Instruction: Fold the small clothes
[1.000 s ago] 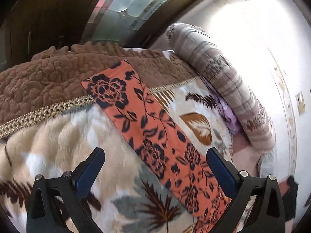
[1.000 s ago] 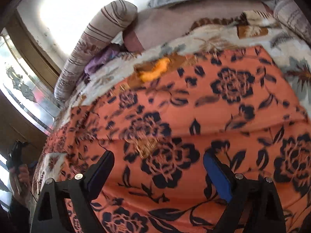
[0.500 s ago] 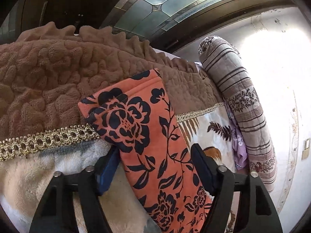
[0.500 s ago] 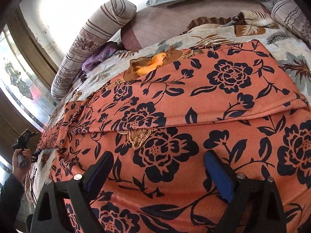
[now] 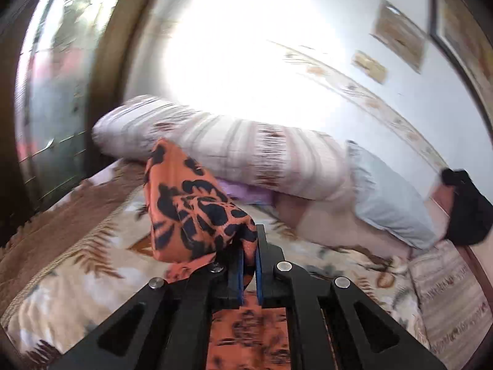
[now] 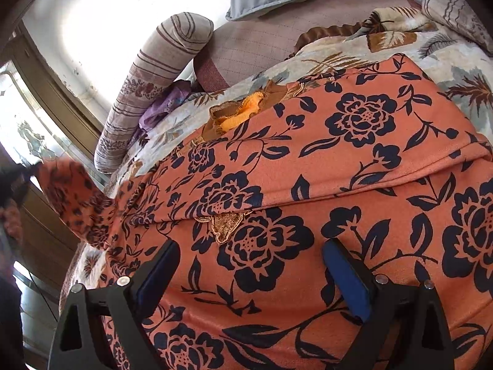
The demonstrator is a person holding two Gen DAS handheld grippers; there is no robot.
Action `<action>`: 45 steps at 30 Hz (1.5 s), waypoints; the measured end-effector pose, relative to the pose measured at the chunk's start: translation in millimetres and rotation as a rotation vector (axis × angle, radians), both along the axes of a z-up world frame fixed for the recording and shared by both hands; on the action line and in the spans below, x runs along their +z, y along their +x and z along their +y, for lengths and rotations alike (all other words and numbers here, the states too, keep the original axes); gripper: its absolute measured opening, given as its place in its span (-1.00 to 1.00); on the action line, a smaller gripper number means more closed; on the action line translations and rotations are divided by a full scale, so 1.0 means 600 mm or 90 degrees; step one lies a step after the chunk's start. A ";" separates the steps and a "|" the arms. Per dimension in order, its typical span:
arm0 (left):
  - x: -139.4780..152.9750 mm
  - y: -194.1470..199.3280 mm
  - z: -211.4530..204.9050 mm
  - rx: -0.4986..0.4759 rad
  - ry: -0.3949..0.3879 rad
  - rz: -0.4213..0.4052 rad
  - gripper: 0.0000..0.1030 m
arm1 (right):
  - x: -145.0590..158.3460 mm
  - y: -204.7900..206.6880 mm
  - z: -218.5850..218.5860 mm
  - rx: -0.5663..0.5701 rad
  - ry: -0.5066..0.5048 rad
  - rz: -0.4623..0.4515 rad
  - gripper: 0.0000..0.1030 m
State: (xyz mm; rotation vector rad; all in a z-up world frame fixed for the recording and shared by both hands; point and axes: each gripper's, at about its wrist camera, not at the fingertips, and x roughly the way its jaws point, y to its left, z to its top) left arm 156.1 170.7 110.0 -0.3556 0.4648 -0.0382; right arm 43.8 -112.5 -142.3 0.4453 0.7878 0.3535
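An orange garment with dark blue flowers (image 6: 308, 185) lies spread on the bed, one layer folded over another. My left gripper (image 5: 248, 246) is shut on the end of its long sleeve (image 5: 191, 209) and holds it lifted above the blanket; the raised sleeve end shows at the left of the right wrist view (image 6: 71, 197). My right gripper (image 6: 251, 265) is open, its blue pads just above the garment's body, touching nothing I can tell.
A leaf-print blanket (image 5: 77, 265) covers the bed. A striped bolster (image 5: 246, 154) and a grey pillow (image 5: 388, 203) lie along the wall. A brown and orange cloth (image 6: 243, 114) peeks out beyond the garment. A window is at the left.
My left gripper closed on the sleeve end and lifted it, swinging toward the wall. The right gripper stayed open over the garment.
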 end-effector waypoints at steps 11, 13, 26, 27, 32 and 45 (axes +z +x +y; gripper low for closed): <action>-0.224 0.078 -0.461 -0.298 0.130 0.244 -0.11 | 0.032 -0.056 -0.100 -0.071 0.125 0.020 0.86; -0.255 0.049 -0.414 -0.265 0.129 0.266 -0.11 | 0.037 -0.070 -0.140 -0.100 0.146 0.025 0.86; -0.322 -0.047 -0.049 0.021 0.011 0.275 0.38 | 0.033 0.096 -0.223 -0.193 0.220 0.171 0.85; -0.332 -0.049 -0.039 0.029 0.002 0.283 0.38 | 0.020 0.109 -0.219 -0.201 0.214 0.200 0.84; -0.358 -0.048 -0.016 0.022 -0.025 0.304 0.38 | 0.034 0.136 -0.195 -0.206 0.130 0.218 -0.87; -0.323 0.095 -0.061 -0.032 -0.014 0.263 0.38 | 0.078 0.075 -0.165 -0.228 -0.132 0.091 0.33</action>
